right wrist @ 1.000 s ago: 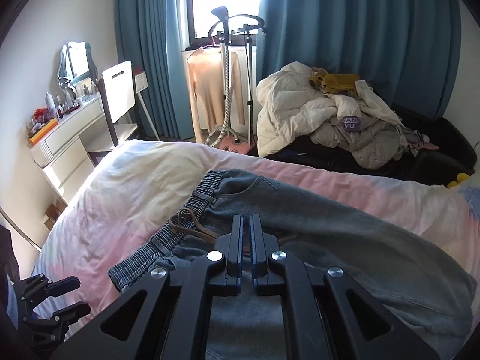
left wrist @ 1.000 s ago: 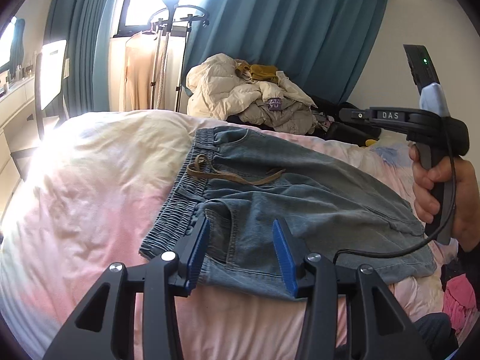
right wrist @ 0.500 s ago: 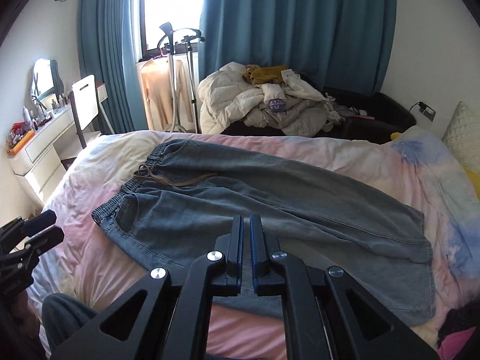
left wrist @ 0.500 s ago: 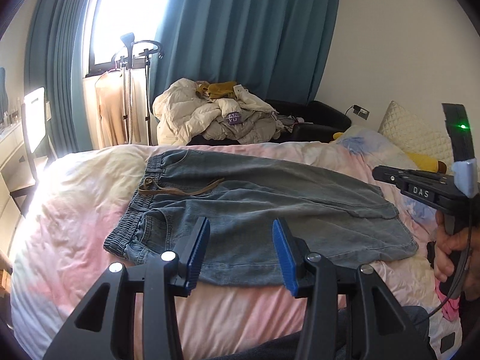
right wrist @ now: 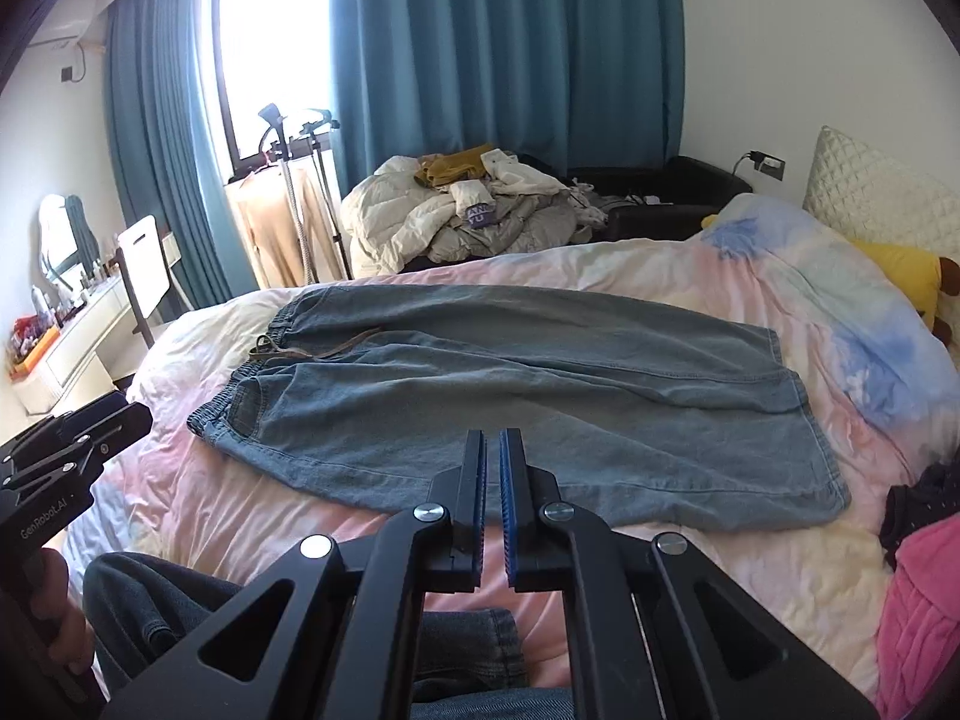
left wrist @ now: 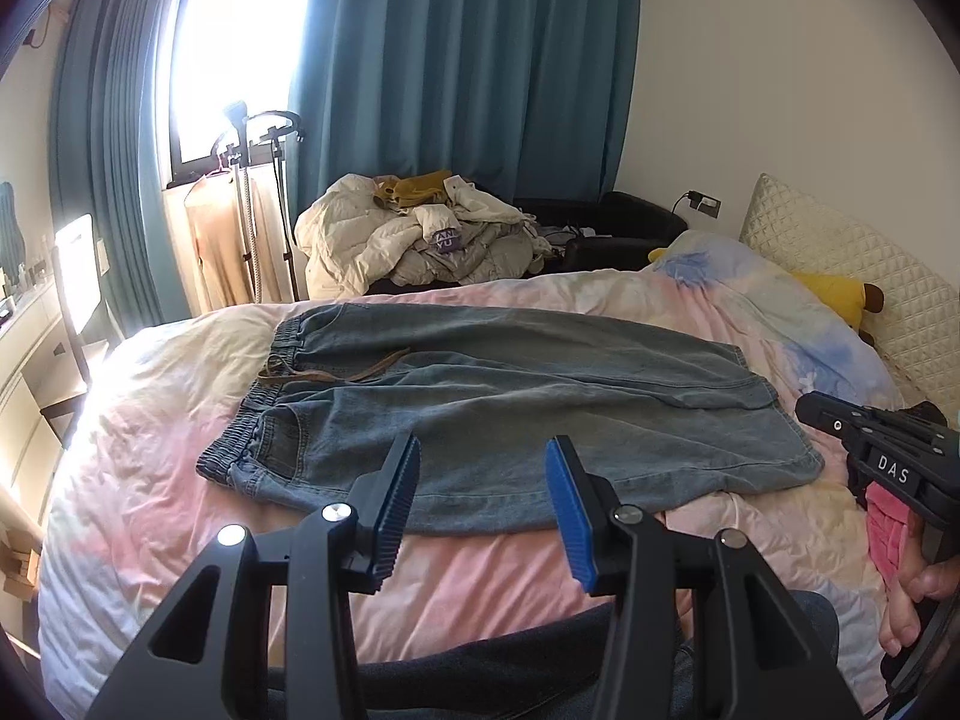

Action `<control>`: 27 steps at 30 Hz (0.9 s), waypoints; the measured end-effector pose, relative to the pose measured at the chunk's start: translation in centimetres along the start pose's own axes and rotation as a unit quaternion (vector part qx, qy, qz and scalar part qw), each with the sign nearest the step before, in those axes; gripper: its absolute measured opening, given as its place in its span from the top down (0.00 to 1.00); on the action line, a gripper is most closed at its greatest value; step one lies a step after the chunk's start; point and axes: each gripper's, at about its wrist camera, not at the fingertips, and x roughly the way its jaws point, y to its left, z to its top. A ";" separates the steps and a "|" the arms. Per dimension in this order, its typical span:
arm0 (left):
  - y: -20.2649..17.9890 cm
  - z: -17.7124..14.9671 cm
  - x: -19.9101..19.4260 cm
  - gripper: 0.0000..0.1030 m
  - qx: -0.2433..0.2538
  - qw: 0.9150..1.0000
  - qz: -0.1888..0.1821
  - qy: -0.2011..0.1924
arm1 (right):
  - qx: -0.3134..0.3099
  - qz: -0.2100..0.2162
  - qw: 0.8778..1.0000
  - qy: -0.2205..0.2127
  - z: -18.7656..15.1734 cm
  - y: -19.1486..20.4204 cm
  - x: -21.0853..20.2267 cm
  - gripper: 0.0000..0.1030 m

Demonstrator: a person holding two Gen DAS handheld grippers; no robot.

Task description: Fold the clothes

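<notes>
A pair of light blue jeans lies flat across the bed, one leg folded over the other, elastic waistband and brown drawstring at the left, hems at the right; the jeans show the same way in the right wrist view. My left gripper hovers open above the near edge of the jeans with nothing between its blue pads. My right gripper is shut and empty, held back from the jeans' near edge. The right gripper's body appears at the right of the left wrist view, and the left gripper's body appears at the left of the right wrist view.
The bed's pastel duvet spreads around the jeans. A pink garment and dark fabric lie at the right. A heap of clothes, a garment steamer stand, a chair and dresser stand beyond. A person's knee is below.
Both grippers have pulled back and away from the jeans, so the whole garment and more of the bed now show. The left stayed open, the right shut.
</notes>
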 end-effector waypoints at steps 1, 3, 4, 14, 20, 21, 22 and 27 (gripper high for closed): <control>-0.4 -0.3 0.0 0.56 0.000 1.000 0.001 0.001 | 0.004 0.002 1.000 -0.001 -0.6 -0.1 -0.3 0.96; -1.0 -0.9 0.1 0.56 0.000 1.000 0.001 0.006 | 0.009 0.003 1.000 0.001 -1.6 -0.4 -0.6 0.96; -1.3 -1.3 0.3 0.56 -0.001 1.000 -0.002 0.010 | 0.008 -0.001 1.000 0.001 -2.1 -0.5 -0.8 0.96; -3.2 -4.0 3.1 0.56 0.008 0.999 -0.007 0.050 | 0.025 -0.019 0.999 0.009 -5.9 -2.6 0.2 0.96; -3.5 -4.3 3.9 0.56 0.012 0.998 -0.010 0.058 | 0.028 -0.030 0.999 0.014 -6.6 -3.2 1.0 0.96; -3.4 -4.3 4.0 0.56 0.012 0.998 -0.010 0.058 | 0.027 -0.033 0.999 0.014 -6.6 -3.2 1.0 0.96; -3.4 -4.3 4.0 0.56 0.012 0.998 -0.010 0.059 | 0.026 -0.036 0.999 0.013 -6.6 -3.2 1.1 0.96; -3.2 -4.3 4.3 0.56 0.011 0.998 -0.013 0.061 | 0.024 -0.044 0.999 0.012 -6.4 -3.3 1.0 0.94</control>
